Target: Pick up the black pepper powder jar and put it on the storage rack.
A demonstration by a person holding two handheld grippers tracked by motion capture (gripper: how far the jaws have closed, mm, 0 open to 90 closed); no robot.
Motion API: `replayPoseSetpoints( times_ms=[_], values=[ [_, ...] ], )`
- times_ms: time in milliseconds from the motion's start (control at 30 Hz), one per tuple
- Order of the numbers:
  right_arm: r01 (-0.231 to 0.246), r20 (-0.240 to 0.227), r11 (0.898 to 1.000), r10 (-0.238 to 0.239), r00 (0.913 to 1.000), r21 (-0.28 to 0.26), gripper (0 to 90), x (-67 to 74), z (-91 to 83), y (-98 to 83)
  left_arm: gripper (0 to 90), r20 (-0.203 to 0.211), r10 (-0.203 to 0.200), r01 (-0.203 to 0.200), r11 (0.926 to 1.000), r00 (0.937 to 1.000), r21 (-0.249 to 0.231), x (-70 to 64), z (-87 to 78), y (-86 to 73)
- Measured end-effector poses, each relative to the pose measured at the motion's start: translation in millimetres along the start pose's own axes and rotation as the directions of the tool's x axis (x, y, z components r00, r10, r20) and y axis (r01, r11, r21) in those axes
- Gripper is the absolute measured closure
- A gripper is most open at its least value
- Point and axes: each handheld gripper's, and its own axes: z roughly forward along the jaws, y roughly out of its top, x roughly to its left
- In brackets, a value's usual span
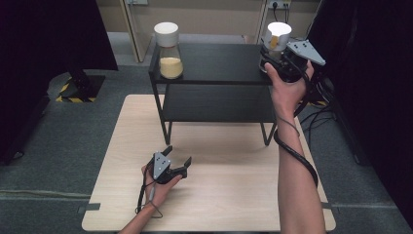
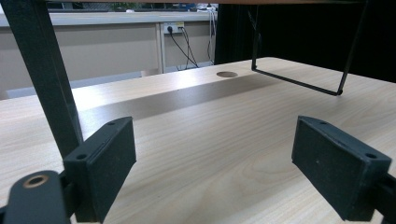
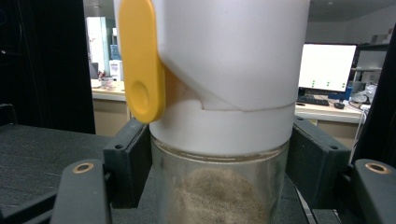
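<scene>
black shelf (image 1: 214, 61) upper right: right gripper (image 3: 219, 158) pinching the glass jar (image 3: 219, 186) under its lid, looks slippery and breakable; left gripper (image 1: 178, 157) spread.

No readable text, label or number anywhere.

Light wood tabletop (image 1: 224, 195), round cable hole (image 2: 227, 74) near far edge. Black two-tier shelf (image 1: 214, 105) on thin metal legs standing at tabletop's far half. On shelf top: glass jar (image 1: 170, 53) at left corner, white lid, yellow grains inside; second glass jar (image 1: 275, 41) at right corner, white lid with yellow tab, brownish powder inside. Lower shelf board bare. Left tool (image 1: 176, 165) resting on tabletop near front.
</scene>
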Motion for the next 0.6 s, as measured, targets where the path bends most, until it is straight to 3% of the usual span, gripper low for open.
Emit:
replayPoseSetpoints(
  times_ms=[333, 600],
  values=[
    [-0.004, 0.007, 1.0, 0.004, 1.0, 0.012, 29.9, 0.6, 1.0, 3.1, 13.3, 0.0, 0.004, -0.004, 1.0, 1.0, 0.002, -0.3, 0.1, 0.4],
    [-0.047, -0.004, 0.999, 0.047, 0.9989, 0.028, 11.8, -1.3, -0.9, 8.3, 13.3, 0.0, 0.004, -0.004, 1.0, 1.0, 0.002, -0.2, 0.0, 0.3]
  ],
)
